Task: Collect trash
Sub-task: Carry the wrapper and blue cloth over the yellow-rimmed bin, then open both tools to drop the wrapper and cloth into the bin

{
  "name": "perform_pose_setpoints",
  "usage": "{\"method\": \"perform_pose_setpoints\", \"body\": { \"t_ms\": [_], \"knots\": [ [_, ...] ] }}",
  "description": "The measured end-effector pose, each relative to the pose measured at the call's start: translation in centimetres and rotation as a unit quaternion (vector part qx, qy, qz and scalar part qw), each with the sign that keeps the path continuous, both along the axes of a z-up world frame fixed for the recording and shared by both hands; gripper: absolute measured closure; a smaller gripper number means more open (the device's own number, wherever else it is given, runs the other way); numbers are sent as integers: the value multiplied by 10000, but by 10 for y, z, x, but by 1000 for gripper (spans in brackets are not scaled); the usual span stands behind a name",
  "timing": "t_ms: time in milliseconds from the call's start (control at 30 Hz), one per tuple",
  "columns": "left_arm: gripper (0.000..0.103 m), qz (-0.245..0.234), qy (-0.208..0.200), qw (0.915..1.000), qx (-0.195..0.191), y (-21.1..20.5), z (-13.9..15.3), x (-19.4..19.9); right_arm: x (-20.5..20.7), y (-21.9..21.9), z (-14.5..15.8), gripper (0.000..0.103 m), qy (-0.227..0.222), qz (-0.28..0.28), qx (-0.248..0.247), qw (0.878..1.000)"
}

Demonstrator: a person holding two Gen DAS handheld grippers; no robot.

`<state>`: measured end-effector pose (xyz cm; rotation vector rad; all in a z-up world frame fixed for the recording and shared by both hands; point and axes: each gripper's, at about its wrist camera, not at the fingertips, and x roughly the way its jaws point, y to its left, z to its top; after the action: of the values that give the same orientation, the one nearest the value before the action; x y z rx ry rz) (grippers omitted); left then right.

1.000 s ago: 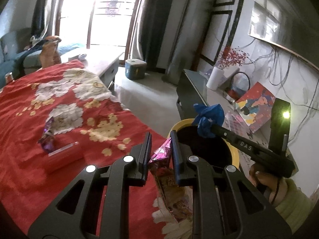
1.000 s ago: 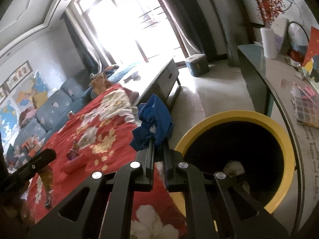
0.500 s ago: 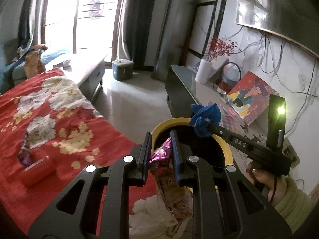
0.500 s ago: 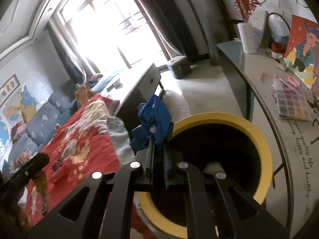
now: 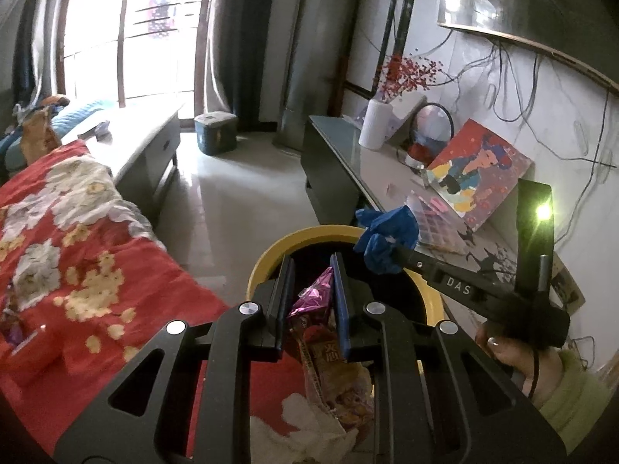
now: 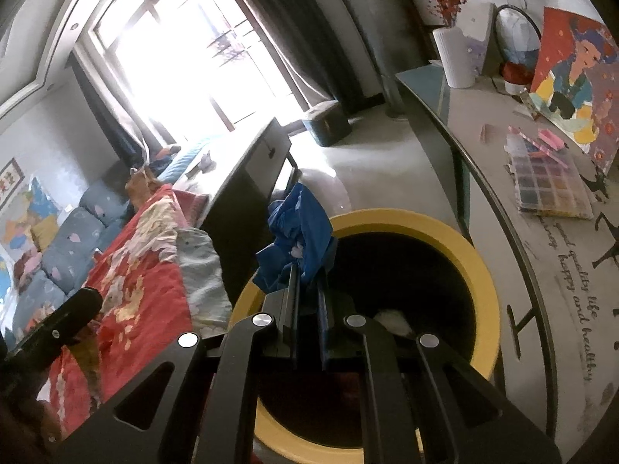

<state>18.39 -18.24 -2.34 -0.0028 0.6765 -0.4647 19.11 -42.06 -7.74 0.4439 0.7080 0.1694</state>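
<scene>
My left gripper (image 5: 309,266) is shut on a pink and orange snack wrapper (image 5: 329,348) that hangs down over the near rim of the yellow-rimmed trash bin (image 5: 267,259). My right gripper (image 6: 307,274) is shut on a crumpled blue wrapper (image 6: 300,232) and holds it over the bin's left rim (image 6: 479,270); it also shows in the left wrist view (image 5: 398,249) above the bin's far right rim, with the blue wrapper (image 5: 387,236) at its tip. White trash (image 6: 392,319) lies inside the bin.
A red flowered cloth (image 5: 77,263) covers the table at left, with a red box (image 5: 27,352) and a small wrapper on it. A grey console (image 5: 348,162) at right holds a vase, a painting and a bead box (image 6: 549,185). Bare floor lies beyond.
Both grippers have moved from above the red cloth towards the bin, each still holding its wrapper. The bin now fills more of both views.
</scene>
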Motion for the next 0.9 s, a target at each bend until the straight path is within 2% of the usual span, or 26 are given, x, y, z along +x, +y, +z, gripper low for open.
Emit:
{"method": "perform_pose_setpoints", "body": {
  "t_ms": [367,567,633,667,700,733,767,800,833,900],
  "knots": [
    [89,-181,185,9996,144,-26,-19,18,2,-18,-11,91,220,-112,64,9997],
    [88,-281,278,9990,231,-36,-26,26,3,-22,-13,72,278,-147,18,9995],
    [74,-302,301,9988,235,-38,-27,29,2,-23,-12,67,271,-199,-9,9994],
    [54,-290,312,9989,201,-38,-27,30,2,-24,-12,65,267,-238,-42,9994],
    [46,-301,329,9989,142,-38,-27,30,2,-25,-11,60,261,-256,-50,9993],
    [44,-303,342,9989,116,-37,-27,30,1,-26,-10,57,244,-302,-65,9992],
    [38,-310,358,9988,108,-37,-27,30,0,-27,-9,56,225,-341,-87,9991],
    [23,-293,356,9989,116,-36,-27,29,-1,-27,-7,52,205,-370,-111,9990],
    [18,-268,349,9990,110,-35,-27,29,-1,-28,-6,48,192,-395,-132,9989],
    [14,-247,357,9990,56,-32,-26,27,-2,-27,-2,42,137,-487,-236,9984]
  ]
}}
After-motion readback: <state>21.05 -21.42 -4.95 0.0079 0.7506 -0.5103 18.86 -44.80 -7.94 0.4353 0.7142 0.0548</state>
